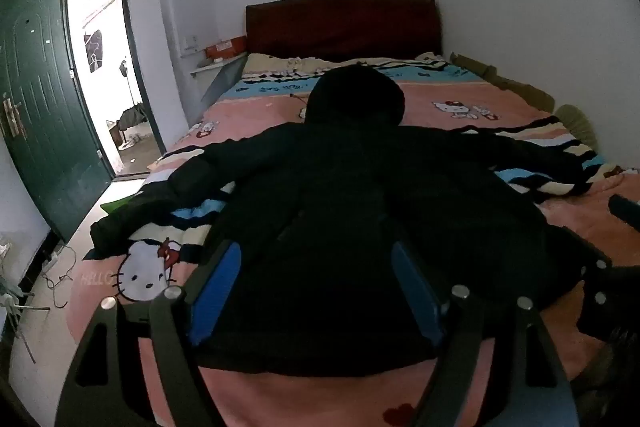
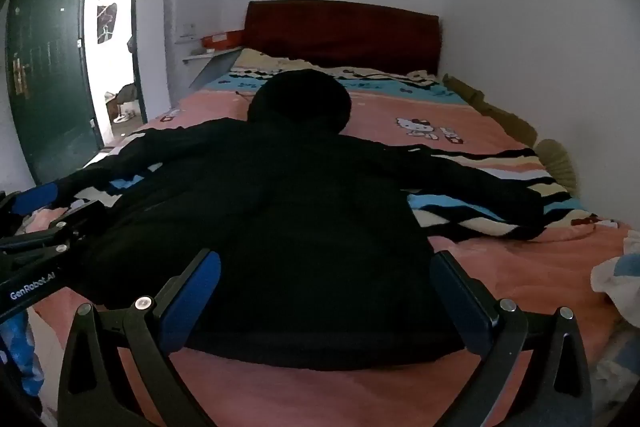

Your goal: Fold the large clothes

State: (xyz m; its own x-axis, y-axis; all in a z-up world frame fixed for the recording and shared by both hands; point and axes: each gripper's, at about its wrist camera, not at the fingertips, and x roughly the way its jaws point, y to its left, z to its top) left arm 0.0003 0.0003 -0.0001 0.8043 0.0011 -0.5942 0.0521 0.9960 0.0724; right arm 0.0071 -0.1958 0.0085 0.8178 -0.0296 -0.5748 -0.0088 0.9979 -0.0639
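One black hooded jacket (image 1: pixel 340 195) lay spread flat on the bed (image 1: pixel 472 107), its back up, its hood (image 1: pixel 356 95) pointing toward the dark red headboard (image 1: pixel 344 27) and its two sleeves stretched out to either side. The left sleeve (image 1: pixel 160 195) reached toward the bed's edge on the door side; the right sleeve (image 2: pixel 480 179) ran out over the striped band of the bedcover toward the wall. The hem of the jacket lay at the foot end of the bed, nearest both cameras. Two grippers hovered there. The left gripper (image 1: pixel 316 291) had its two blue-padded fingers (image 1: pixel 216 291) spread wide over the hem, nothing clamped between them. The right gripper (image 2: pixel 324 299) likewise had its fingers (image 2: pixel 192 299) at their widest, straddling the hem without pinching it; whether the pads touched the cloth could not be told. In the right wrist view the left gripper showed at the jacket's left side. The pink bedcover carried several cartoon cat prints, one large cat face (image 1: pixel 144 275) just beside the jacket's left sleeve cuff. Beside the headboard, on the door side, one orange box (image 1: pixel 226 47) sat on a small shelf; its contents could not be seen. One dark green door (image 1: pixel 36 119) stood open left of the bed, and a cable (image 1: pixel 60 275) lay on the floor below the bed's edge.
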